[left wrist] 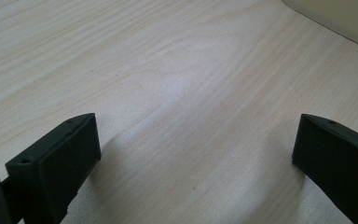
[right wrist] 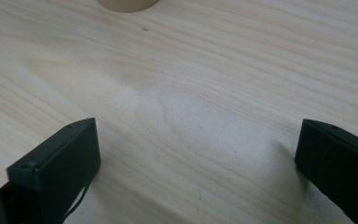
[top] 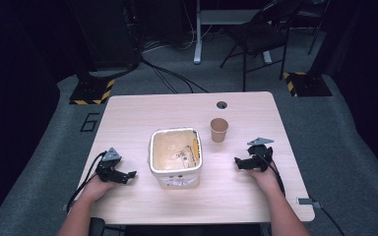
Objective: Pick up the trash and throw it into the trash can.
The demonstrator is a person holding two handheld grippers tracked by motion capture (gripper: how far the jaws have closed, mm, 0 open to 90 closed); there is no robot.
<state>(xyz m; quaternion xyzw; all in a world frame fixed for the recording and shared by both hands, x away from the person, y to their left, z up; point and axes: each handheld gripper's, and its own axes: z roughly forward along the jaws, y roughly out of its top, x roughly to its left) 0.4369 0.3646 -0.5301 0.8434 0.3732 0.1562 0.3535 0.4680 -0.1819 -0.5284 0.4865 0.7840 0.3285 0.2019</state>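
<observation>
A square cream tub [top: 175,157] stands in the middle of the wooden table [top: 128,118], with small bits inside that I cannot make out. A brown paper cup [top: 219,130] stands upright just behind and to the right of it. My left gripper [top: 130,174] rests on the table to the left of the tub, open, with bare wood between its jaws [left wrist: 196,144]. My right gripper [top: 238,163] rests to the right of the tub, in front of the cup, open and empty [right wrist: 198,149]. The cup's base [right wrist: 128,4] shows at the top of the right gripper view.
A corner of the tub [left wrist: 340,18] shows at the top right of the left gripper view. A round cable hole [top: 221,104] sits near the table's far edge. Beyond the table stand a folding chair [top: 261,34] and stands with striped bases [top: 92,91].
</observation>
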